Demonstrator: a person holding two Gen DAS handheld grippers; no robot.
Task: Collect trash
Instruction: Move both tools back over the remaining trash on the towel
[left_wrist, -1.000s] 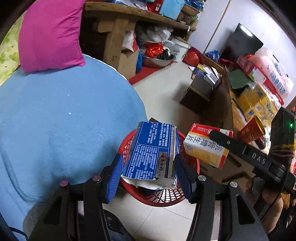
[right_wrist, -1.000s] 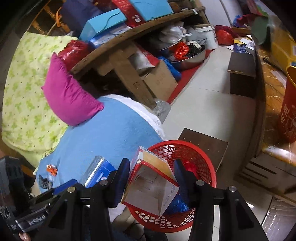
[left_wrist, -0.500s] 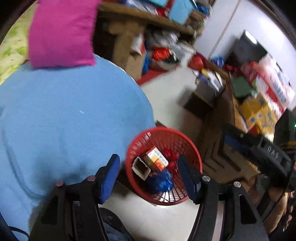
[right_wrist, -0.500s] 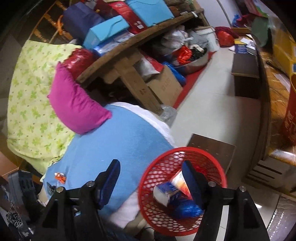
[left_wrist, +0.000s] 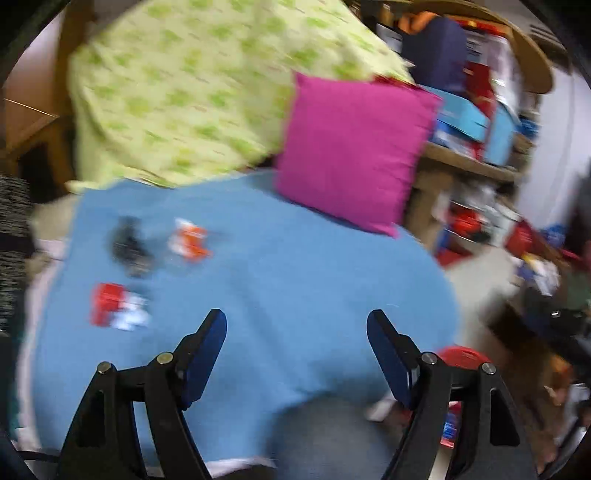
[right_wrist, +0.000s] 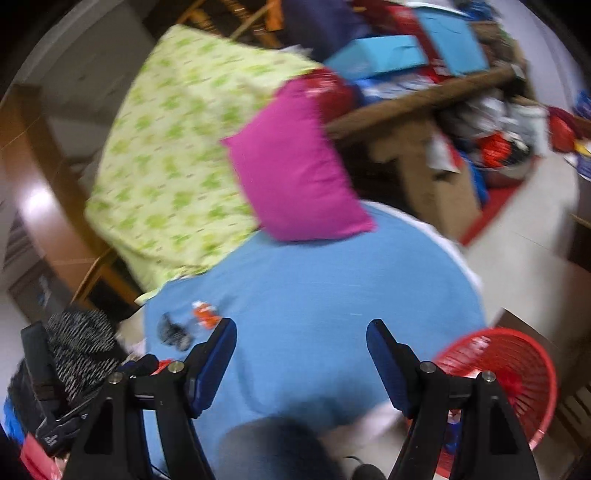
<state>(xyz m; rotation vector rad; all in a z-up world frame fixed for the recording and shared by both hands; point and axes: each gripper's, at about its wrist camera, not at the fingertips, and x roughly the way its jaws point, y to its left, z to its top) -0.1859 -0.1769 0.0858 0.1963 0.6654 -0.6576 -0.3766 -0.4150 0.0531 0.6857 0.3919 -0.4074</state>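
While spread wide with nothing between the blue pads, left gripper (left_wrist: 295, 354) hangs over the blue blanket (left_wrist: 295, 280); jaws have just been opening. Right gripper (right_wrist: 301, 360) likewise released and empty, jaws also just opened further, poised above the same blanket.

Nearest trash, left wrist view: red-and-white packet (left_wrist: 118, 307), lying flat left of the left finger, long axis roughly left to right, red end toward the left; blurred, print unreadable. Just beyond: dark crumpled piece (left_wrist: 129, 245), no clear axis, and beside it on the right an orange-and-white wrapper (left_wrist: 189, 242), long axis roughly upright in the view, a little tilted. All three lie apart from each other, near the blanket's left edge. Right wrist view shows the dark piece (right_wrist: 173, 332) and the orange wrapper (right_wrist: 206, 314) just beyond the left finger.

Red mesh basket (right_wrist: 513, 373) stands on the floor at the blanket's right edge, partly behind the right finger; contents blurred. Only its rim (left_wrist: 463, 356) appears in the left wrist view.

Blanket between grippers and trash lies bare. Farther back: magenta cushion (left_wrist: 354, 155) resting on the blanket's far edge, leaning on a green-patterned cover (left_wrist: 207, 96). Beyond the cushion: wooden table (right_wrist: 428, 98) loaded with blue and red boxes, cardboard box (right_wrist: 439, 181) beneath it.

Black-and-white knit sleeve (right_wrist: 81, 343) at lower left of the right wrist view.
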